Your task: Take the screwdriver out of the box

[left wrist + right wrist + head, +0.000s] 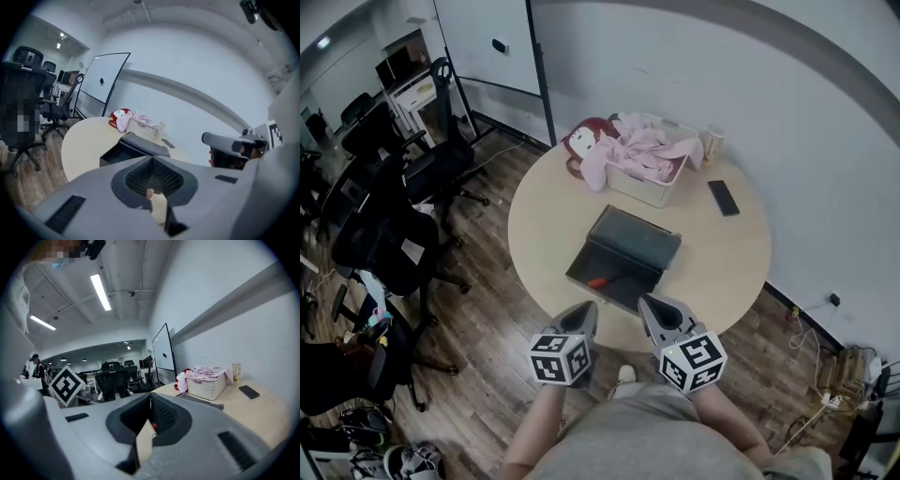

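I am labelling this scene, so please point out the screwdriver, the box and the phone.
screwdriver (596,281), head view, on its red handle.
box (639,237), head view, on its opened lid.
phone (723,198), head view, on the middle of its dark face.

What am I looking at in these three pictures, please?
No robot here: a person holds a two-jawed claw in each hand. One picture comes from a camera on the person's head, looking down; the other two come from cameras riding on the left claw and right claw, looking along their jaws. On the round table stand an open dark box with an orange-handled screwdriver inside, a white basket of pink cloth, a phone and a cup. Both claws are shut and hold nothing.
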{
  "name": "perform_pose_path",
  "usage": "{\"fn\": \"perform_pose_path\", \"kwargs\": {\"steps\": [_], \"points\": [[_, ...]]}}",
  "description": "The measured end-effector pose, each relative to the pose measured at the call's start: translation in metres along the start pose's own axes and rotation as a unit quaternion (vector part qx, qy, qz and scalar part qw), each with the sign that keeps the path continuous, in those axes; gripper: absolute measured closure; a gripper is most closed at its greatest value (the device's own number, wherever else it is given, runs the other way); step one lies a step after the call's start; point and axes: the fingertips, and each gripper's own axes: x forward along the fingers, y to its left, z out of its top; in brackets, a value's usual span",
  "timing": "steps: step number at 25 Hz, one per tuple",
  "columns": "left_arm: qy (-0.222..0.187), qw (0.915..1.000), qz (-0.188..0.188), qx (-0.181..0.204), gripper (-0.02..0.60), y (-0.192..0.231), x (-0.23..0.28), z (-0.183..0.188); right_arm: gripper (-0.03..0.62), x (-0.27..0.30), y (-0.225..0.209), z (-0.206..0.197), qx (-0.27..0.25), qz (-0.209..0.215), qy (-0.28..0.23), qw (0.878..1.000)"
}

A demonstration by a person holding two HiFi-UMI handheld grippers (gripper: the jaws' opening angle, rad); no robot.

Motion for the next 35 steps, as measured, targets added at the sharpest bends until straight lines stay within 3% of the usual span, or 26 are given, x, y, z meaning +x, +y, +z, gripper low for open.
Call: {"fn": "perform_pose_path", "kwargs": {"steps": [8, 9, 10, 11, 13, 19, 22, 27, 35], "points": [[0.044, 0.9990, 0.000, -0.003, 0.575, 0.014, 0.052, -0.002, 0.594, 0.026, -0.040, -0.006, 0.011, 0.015, 0.011, 1.000], [0.055, 0.9985, -0.003, -0.001, 0.566, 0.016, 0.059, -0.004, 0.594, 0.029, -0.043, -0.007, 0.013, 0.017, 0.012, 1.000], [0.068, 0.9977, -0.008, 0.004, 0.518, 0.017, 0.065, -0.007, 0.594, 0.032, -0.046, -0.008, 0.015, 0.021, 0.014, 1.000], [0.082, 0.9964, -0.011, 0.014, 0.467, 0.017, 0.072, -0.010, 0.594, 0.035, -0.049, -0.009, 0.017, 0.024, 0.016, 0.999], [0.113, 0.9925, -0.013, 0.046, 0.431, 0.019, 0.085, -0.017, 0.594, 0.040, -0.054, -0.011, 0.019, 0.029, 0.019, 0.999], [0.196, 0.9719, -0.020, 0.129, 0.413, 0.029, 0.122, -0.029, 0.594, 0.055, -0.070, -0.017, 0.025, 0.043, 0.028, 0.998], [0.254, 0.9502, -0.036, 0.176, 0.405, 0.034, 0.138, -0.043, 0.594, 0.060, -0.077, -0.019, 0.028, 0.046, 0.031, 0.998], [0.327, 0.8988, -0.042, 0.289, 0.402, 0.049, 0.166, -0.055, 0.594, 0.064, -0.093, -0.022, 0.037, 0.046, 0.036, 0.998], [0.421, 0.8326, -0.089, 0.349, 0.402, 0.054, 0.192, -0.079, 0.594, 0.068, -0.117, -0.027, 0.054, 0.037, 0.042, 0.997]]}}
